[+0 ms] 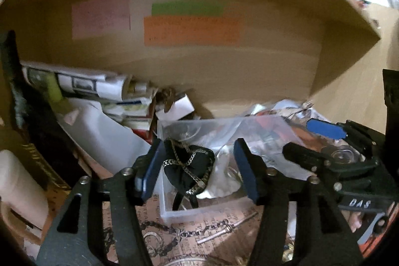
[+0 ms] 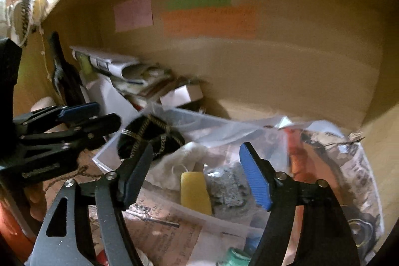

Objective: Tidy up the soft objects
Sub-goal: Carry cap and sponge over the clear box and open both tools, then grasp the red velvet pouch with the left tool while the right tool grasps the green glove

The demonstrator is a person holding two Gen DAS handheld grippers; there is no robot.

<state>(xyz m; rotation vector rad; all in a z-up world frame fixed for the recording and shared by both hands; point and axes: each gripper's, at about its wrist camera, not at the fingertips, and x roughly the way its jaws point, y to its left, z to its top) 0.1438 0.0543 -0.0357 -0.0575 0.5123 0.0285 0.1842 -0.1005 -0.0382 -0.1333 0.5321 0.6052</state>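
Note:
A clear plastic box stands on a printed mat in a wooden cubby. In it lie a black cloth pouch with a gold chain and a white cloth. My left gripper is open, its jaws either side of the pouch. My right gripper is open over the box, above a white cloth bag, a yellow block and a grey fluffy lump. The pouch shows at the box's left. Each gripper shows in the other's view: right, left.
Rolled papers and stacked booklets lie at the back left. Coloured sticky notes sit on the back wall. A clear plastic bag of items lies right of the box. A chain lies on the mat in front.

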